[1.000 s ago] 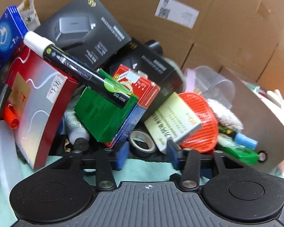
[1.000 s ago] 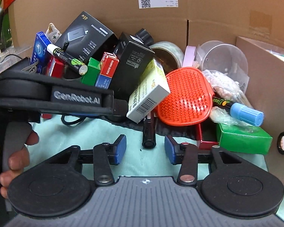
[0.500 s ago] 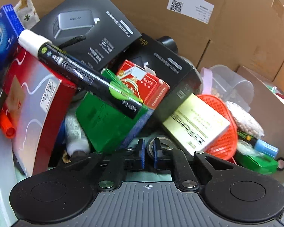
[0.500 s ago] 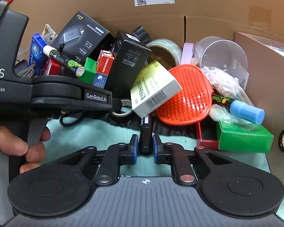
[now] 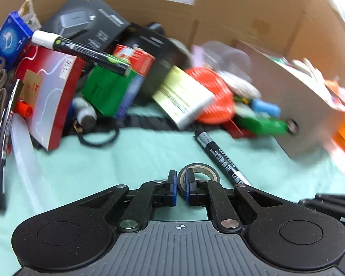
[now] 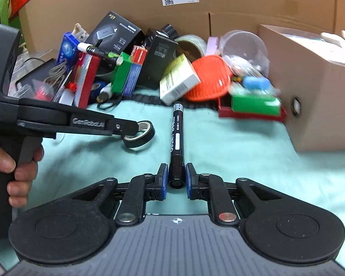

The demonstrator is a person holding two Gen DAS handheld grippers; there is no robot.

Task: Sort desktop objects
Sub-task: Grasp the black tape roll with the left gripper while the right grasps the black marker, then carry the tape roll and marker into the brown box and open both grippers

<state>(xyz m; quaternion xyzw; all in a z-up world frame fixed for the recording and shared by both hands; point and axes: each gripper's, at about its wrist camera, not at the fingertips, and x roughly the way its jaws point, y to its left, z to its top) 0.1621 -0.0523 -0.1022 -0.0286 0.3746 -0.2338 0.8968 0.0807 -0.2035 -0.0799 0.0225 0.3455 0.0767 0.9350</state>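
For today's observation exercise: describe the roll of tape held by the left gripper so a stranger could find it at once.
Start at the cardboard wall with its heaped clutter, then come forward onto the green cloth. Above it, the left gripper pinches a small black tape roll, beside the black marker.

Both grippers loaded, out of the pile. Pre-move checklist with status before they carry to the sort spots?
1. Left gripper shut on the black tape roll, one finger through its core: ok.
2. Right gripper shut on the black marker, held near one end: ok.
3. Marker's long free end sticks forward and could pivot: not ok.
4. Tape roll and marker apart in the right wrist view: ok.
5. Both clear of the pile at the yellow-white box: ok.
6. Room in the cardboard box on the right: cannot tell.
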